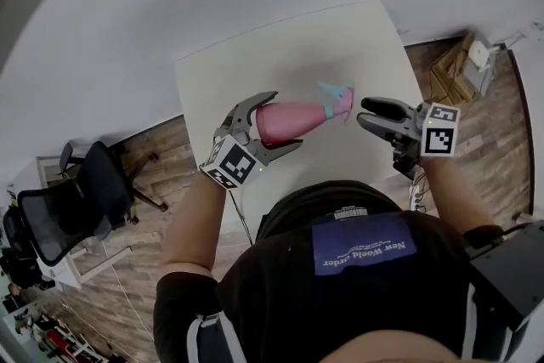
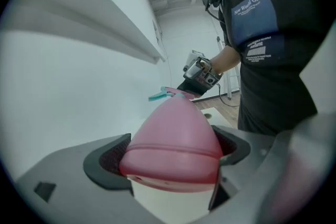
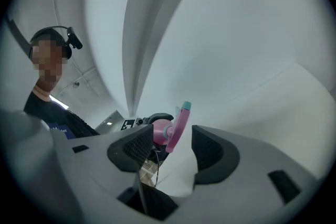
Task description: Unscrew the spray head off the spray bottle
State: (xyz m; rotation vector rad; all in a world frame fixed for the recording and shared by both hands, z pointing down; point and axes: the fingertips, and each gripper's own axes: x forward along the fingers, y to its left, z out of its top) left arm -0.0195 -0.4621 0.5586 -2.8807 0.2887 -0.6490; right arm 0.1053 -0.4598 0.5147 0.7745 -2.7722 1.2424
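The left claw (image 2: 172,152) grips the pink bottle (image 1: 289,119) by its wide body, holding it sideways over the surface (image 1: 255,64) towards its near edge. The right claw (image 3: 170,147) stands partly open, with the head (image 1: 338,100) just off its tips and untouched.

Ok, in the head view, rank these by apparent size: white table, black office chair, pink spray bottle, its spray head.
1. white table
2. black office chair, though it stands lower, on the floor, farther from the camera
3. pink spray bottle
4. spray head
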